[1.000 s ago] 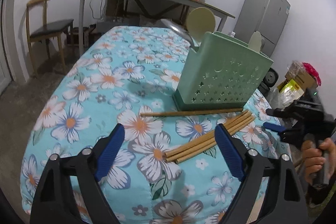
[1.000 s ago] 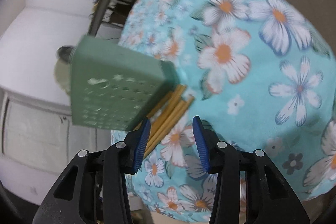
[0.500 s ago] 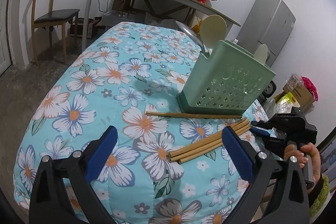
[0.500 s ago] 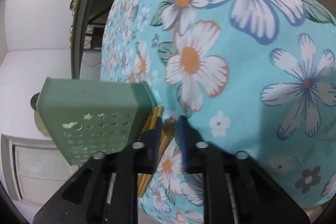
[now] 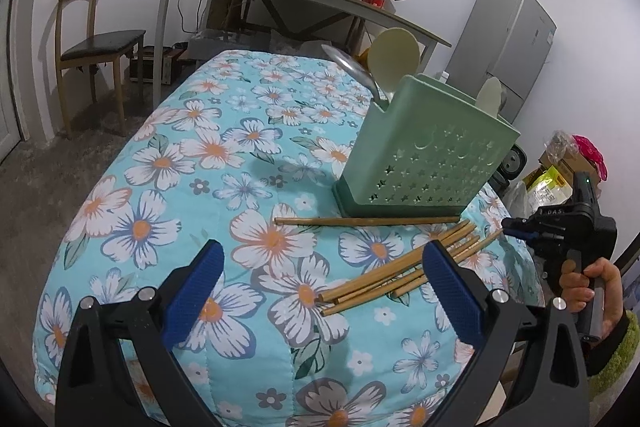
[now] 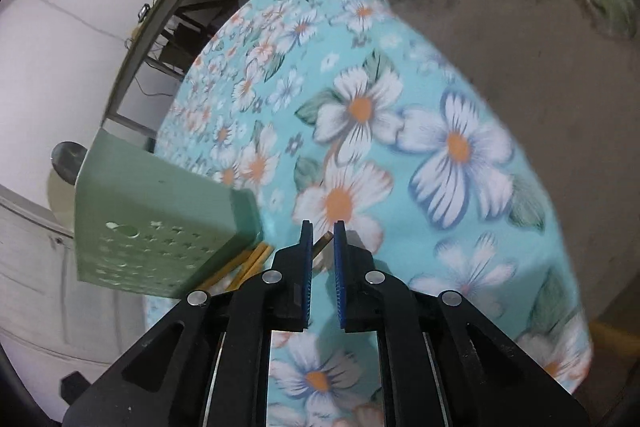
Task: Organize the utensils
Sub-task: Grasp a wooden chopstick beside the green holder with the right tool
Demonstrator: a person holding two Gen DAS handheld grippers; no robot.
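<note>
Right gripper [image 6: 322,233] picks a chopstick [image 6: 322,242] from the pile beside the green utensil holder [image 5: 424,151].

On the floral-covered table [image 5: 168,163], bamboo chopsticks [image 5: 404,275] lie in a loose bundle just in front of the holder, one more [image 5: 366,221] resting along its base; a metal spoon [image 5: 352,71] and pale spatulas already stand inside. The right gripper's narrow jaws, easing slightly apart, have one chopstick's end between them at the holder's near corner. The left gripper [image 5: 320,291] hangs wide open and empty in front of the holder. Judging by this, the pick-up step is under way; next, the stick likely needs a firmer pinch, lifting, tilting upright and lowering into the holder.
</note>
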